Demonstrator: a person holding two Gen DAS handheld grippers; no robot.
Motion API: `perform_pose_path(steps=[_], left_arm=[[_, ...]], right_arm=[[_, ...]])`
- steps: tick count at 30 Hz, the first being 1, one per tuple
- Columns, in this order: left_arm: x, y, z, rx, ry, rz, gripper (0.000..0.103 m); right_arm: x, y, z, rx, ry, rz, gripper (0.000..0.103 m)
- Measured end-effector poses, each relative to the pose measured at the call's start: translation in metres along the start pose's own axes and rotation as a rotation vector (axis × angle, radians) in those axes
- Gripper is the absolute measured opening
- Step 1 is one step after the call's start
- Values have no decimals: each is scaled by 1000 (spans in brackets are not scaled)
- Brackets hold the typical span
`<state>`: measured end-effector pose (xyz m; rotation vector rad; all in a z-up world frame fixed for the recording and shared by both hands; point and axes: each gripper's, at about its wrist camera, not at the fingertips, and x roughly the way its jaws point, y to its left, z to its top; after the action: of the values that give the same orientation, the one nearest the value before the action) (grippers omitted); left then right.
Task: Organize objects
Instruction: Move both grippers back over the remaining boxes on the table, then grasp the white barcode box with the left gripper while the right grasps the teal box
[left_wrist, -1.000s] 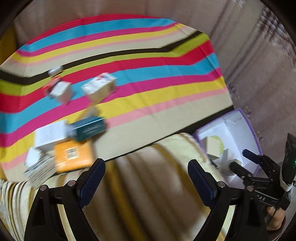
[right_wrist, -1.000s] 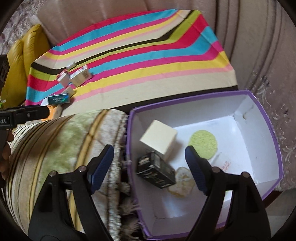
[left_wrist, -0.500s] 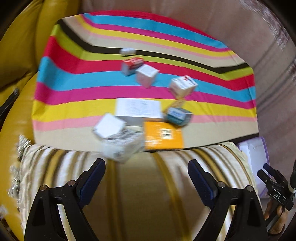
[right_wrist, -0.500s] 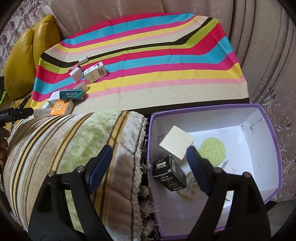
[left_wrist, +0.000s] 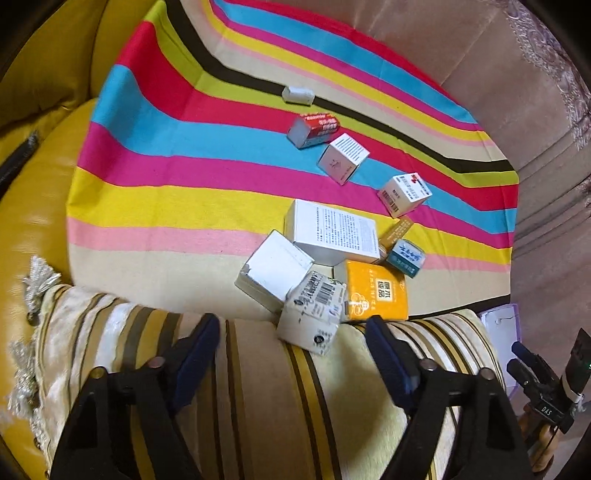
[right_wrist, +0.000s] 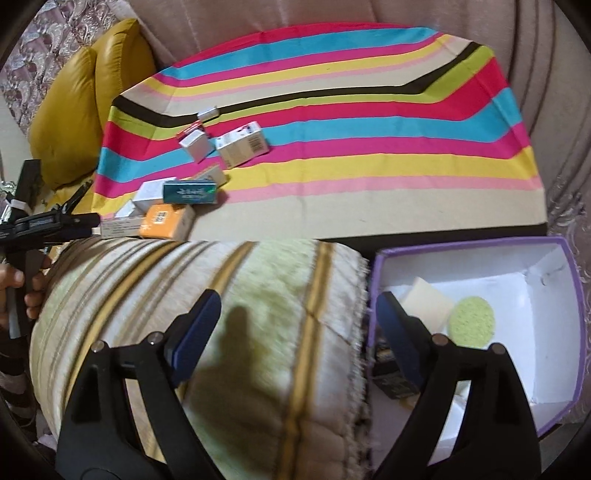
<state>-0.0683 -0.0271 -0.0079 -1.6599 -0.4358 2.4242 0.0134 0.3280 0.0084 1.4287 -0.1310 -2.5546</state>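
left gripper (left_wrist: 291, 356) spread empty near barcode box (left_wrist: 314, 310).

Small cartons clustered on striped cloth (left_wrist: 177, 206): orange box (left_wrist: 376, 291), barcoded white box (left_wrist: 314, 314) tilted on cushion edge; purple-rimmed box (right_wrist: 565, 332) holds sponges.

Surface: a striped cloth (left_wrist: 177, 155) is lying spread over the sofa seat.
Far boxes: a small white box (left_wrist: 297, 95) is sitting on the black stripe; a red-and-white box (left_wrist: 313, 130), a white cube box (left_wrist: 343, 157) and a barcoded white box (left_wrist: 404, 194) are lying apart along the blue and red stripes.
Near cluster: a large white box (left_wrist: 332, 232), a teal box (left_wrist: 405, 257), an orange box (left_wrist: 376, 290) and a plain white box (left_wrist: 273, 269) are crowding together, touching.
Front edge: a striped cushion (left_wrist: 258, 387) is resting against the cloth, a labelled white box (left_wrist: 312, 314) leaning on it.
Right: a purple-rimmed box (right_wrist: 576, 332) is sitting beside the cushion.
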Motion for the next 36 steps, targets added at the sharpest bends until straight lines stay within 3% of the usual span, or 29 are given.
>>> perform_pose_path(steps=[8,10,14,26,36], left_arm=[[21,-9,6,46,55,-26,65],[24,-13,6,68,63,-28,52],[28,-18,2,98,73,-44,37],[30,-22,-5,131,50,-43,35],[30,-19,-6,127,44,-62,35]], right_arm=[[19,24,25,-29,16,47,91],[25,32,34,-30,23,75,91],[38,45,50,-36,33,105,93],[99,98,94,-104,101,253,97],[143,103,111,-118,181,328,98]])
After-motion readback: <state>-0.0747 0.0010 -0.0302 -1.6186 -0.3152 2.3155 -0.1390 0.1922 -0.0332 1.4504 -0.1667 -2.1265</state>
